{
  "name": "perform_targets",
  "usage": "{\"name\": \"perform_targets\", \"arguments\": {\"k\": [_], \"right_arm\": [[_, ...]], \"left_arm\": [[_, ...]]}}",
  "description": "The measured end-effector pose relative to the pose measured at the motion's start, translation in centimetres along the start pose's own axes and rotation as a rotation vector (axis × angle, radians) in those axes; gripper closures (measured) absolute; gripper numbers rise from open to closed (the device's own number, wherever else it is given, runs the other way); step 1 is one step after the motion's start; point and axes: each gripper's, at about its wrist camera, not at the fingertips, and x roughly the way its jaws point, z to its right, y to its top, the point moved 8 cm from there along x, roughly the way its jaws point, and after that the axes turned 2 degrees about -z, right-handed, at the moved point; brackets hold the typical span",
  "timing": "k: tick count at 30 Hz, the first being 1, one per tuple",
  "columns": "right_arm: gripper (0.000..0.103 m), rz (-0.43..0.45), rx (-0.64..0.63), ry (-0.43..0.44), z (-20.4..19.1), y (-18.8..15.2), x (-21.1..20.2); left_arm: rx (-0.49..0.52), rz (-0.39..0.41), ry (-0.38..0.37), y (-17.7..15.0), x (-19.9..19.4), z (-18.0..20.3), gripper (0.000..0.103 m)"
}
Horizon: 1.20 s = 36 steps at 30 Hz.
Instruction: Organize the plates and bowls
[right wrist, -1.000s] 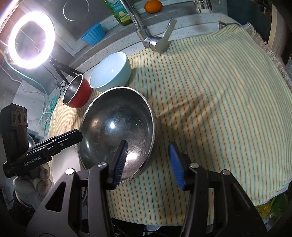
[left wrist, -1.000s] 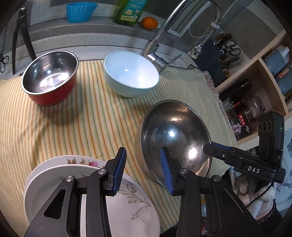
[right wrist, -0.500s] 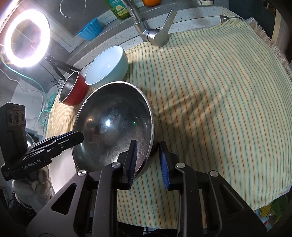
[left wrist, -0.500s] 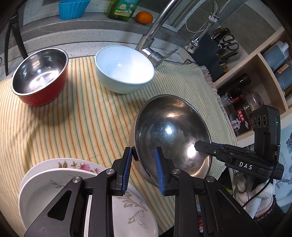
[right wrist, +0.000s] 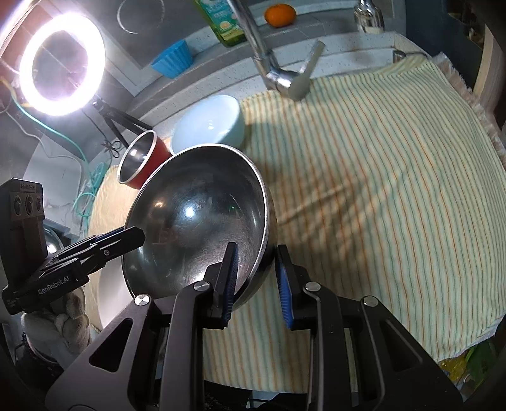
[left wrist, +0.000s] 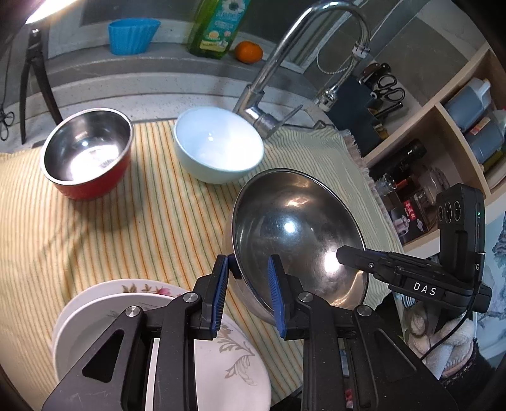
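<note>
A large steel bowl (left wrist: 294, 234) (right wrist: 196, 218) hangs over the striped cloth (left wrist: 120, 227), gripped from both sides. My left gripper (left wrist: 246, 281) is shut on its near-left rim, and my right gripper (right wrist: 256, 272) is shut on its near-right rim. The right gripper's fingertip (left wrist: 348, 254) shows at the bowl's far side in the left wrist view. Behind it stand a pale blue bowl (left wrist: 218, 145) (right wrist: 208, 123) and a red bowl with a steel inside (left wrist: 85, 151) (right wrist: 140, 159). Stacked white flowered plates (left wrist: 104, 316) lie under my left gripper.
A chrome tap (left wrist: 278, 72) rises behind the pale bowl. On the back ledge are a blue silicone cup (left wrist: 132, 34), a green bottle (left wrist: 218, 25) and an orange (left wrist: 249, 52). Shelves with bottles (left wrist: 468, 107) stand at right. A ring light (right wrist: 60, 66) glows at left.
Both grippers closed onto the steel bowl's rim, one at each side. The bowl has since come up off the cloth a little with them.
</note>
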Motion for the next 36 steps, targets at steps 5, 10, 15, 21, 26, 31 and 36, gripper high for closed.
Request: {"name": "perform_targets", "arguments": {"k": [5,10,15,21,26,31,36], "right_arm": [[0.078,0.023,-0.046,0.019,-2.5,0.8,-0.8],[0.078,0.040,-0.107,0.048,-6.1,1.6,-0.9],[0.078,0.033,-0.174,0.087,-10.2,1.9,0.1],[0.078,0.004,-0.262,0.144,-15.7,1.6,2.2],[0.078,-0.031,-0.340,0.181,-20.2,0.9,4.1],[0.078,-0.078,-0.408,0.201,-24.4,0.0,6.2],[0.078,-0.128,-0.475,0.203,-27.7,-1.3,8.5]], "left_arm": [[-0.009,0.057,0.006,0.6,-2.6,-0.5,0.080],[-0.040,0.114,0.021,0.8,-5.4,-1.9,0.080],[-0.090,0.167,0.056,0.3,-8.2,-4.2,0.080],[-0.175,0.218,0.108,-1.1,-11.4,-7.6,0.080],[-0.254,0.260,0.151,-2.9,-13.9,-11.0,0.080],[-0.340,0.291,0.190,-5.1,-15.8,-14.4,0.080],[-0.420,0.304,0.217,-7.3,-17.0,-17.1,0.080]]}}
